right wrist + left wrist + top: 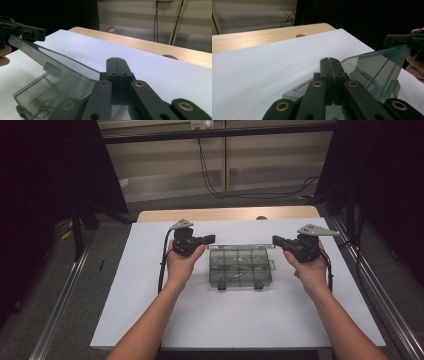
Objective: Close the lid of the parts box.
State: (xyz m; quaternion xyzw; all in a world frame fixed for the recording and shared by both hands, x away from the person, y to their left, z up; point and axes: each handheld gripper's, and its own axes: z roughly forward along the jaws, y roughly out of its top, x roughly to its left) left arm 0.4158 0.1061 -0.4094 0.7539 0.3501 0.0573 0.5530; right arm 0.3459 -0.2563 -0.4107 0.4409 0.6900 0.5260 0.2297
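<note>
A clear grey plastic organiser box [240, 266] sits on the white sheet [150, 285] that covers the table, between the 2 tongs. Its lid [377, 67] stands raised and tilted: in both gripper views the transparent panel slopes up from the box body toward the other hand's tool.

The left gripper [212, 239] is held just beside the box's left far corner, its jaws pointing across toward the box. In the left gripper view its 2 black jaws are pressed flat together with nothing caught between them, and the lid's edge lies just past their tips. The right gripper [275, 240] mirrors it at the box's right far corner, jaws aimed inward. In the right gripper view these jaws are likewise fully closed on each other and grip nothing; the lid and the open compartments lie to their left and below.

Inside the box, the compartments [235, 257] are divided by clear walls, and some thin wire pieces [42, 111] rest in a near compartment. 2 dark latches [240, 286] sit on the box's near edge.

A strip of bare wooden tabletop [230, 213] shows beyond the sheet, far from both tongs.
</note>
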